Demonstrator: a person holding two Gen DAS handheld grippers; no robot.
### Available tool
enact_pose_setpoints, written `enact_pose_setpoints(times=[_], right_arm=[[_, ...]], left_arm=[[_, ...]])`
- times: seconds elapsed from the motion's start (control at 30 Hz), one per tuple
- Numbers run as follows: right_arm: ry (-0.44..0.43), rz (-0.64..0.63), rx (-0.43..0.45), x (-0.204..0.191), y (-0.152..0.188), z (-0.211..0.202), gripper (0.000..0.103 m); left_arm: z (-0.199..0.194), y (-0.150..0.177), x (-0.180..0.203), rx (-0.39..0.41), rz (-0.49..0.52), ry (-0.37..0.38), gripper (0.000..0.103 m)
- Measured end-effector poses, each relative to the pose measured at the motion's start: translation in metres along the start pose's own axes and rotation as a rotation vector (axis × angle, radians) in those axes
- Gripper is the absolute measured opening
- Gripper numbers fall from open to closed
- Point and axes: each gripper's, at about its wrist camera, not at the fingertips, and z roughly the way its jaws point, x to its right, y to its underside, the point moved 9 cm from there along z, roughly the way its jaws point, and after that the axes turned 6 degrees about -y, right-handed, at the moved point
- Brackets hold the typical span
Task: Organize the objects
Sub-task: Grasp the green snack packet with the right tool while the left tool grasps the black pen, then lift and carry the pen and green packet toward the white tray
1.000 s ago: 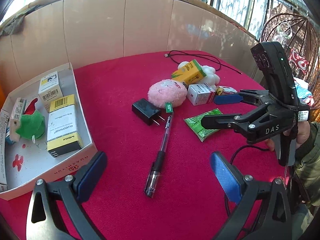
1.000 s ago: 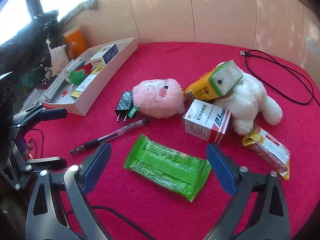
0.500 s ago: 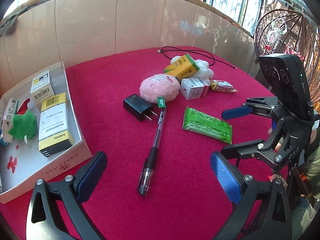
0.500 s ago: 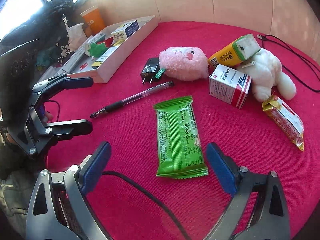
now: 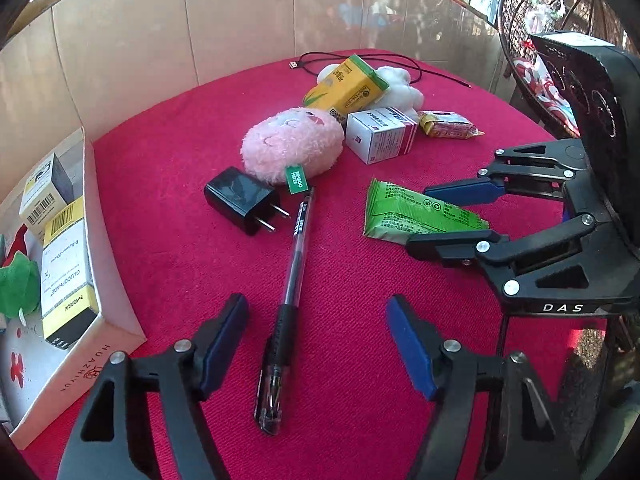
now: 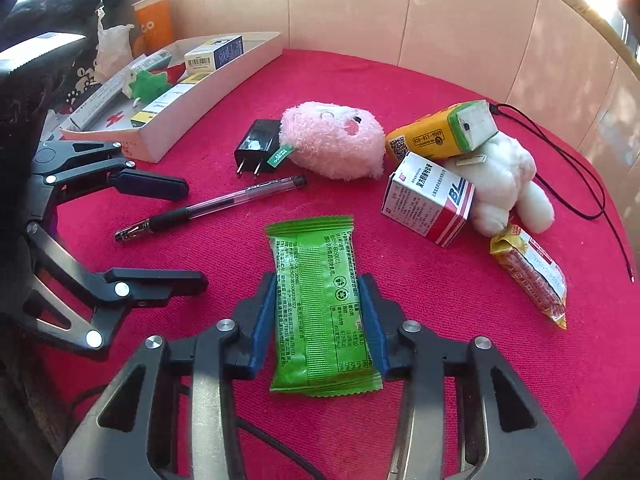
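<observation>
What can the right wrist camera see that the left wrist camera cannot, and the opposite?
Only the right wrist view shows the orange cup behind the white box, and the right gripper with its closing jaws against both sides of the green packet.

Only the left wrist view shows the wicker chair past the table and the left gripper, its jaws closing around the pen without touching it.

Both show the pink plush, black charger, yellow carton and white box.
</observation>
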Motion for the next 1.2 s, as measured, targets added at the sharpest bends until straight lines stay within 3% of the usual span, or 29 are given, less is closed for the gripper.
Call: enact_pose_setpoints(times=[0.07,0.17,0.27,0.33,0.53,0.7,0.87,1.2], right_arm=[[-0.001,0.013,0.004,0.001,0.003,-0.002,0.037],[-0.001,0.054,0.025,0.004,0.009,-0.008,0.037],[-0.007,0.109,0.053,0.008,0.014,-0.013,0.037],[-0.011,0.147,0.067,0.011,0.017,-0.016,0.037],[0.002,0.193,0.091,0.013,0.021,-0.025,0.037],[0.021,0.204,0.140,0.014,0.014,-0.041,0.037],[0.050,0.219,0.221,0.016,0.004,-0.066,0.037],[0.085,0.214,0.295,0.008,-0.012,-0.092,0.037]], left_arm=[[0.003,-0.004,0.000,-0.006,0.003,0.007,0.072],[0.004,-0.006,-0.005,-0.003,-0.007,0.003,0.062],[0.002,-0.004,-0.008,0.002,-0.014,0.001,0.046],[-0.001,-0.002,-0.007,0.003,-0.008,0.008,0.029],[-0.005,0.001,-0.004,0.024,-0.004,-0.020,0.008],[-0.013,0.000,-0.002,0.063,-0.010,-0.062,0.007],[-0.038,-0.012,-0.006,0.158,-0.029,-0.103,0.007],[-0.071,-0.023,-0.018,0.259,-0.101,-0.099,0.007]])
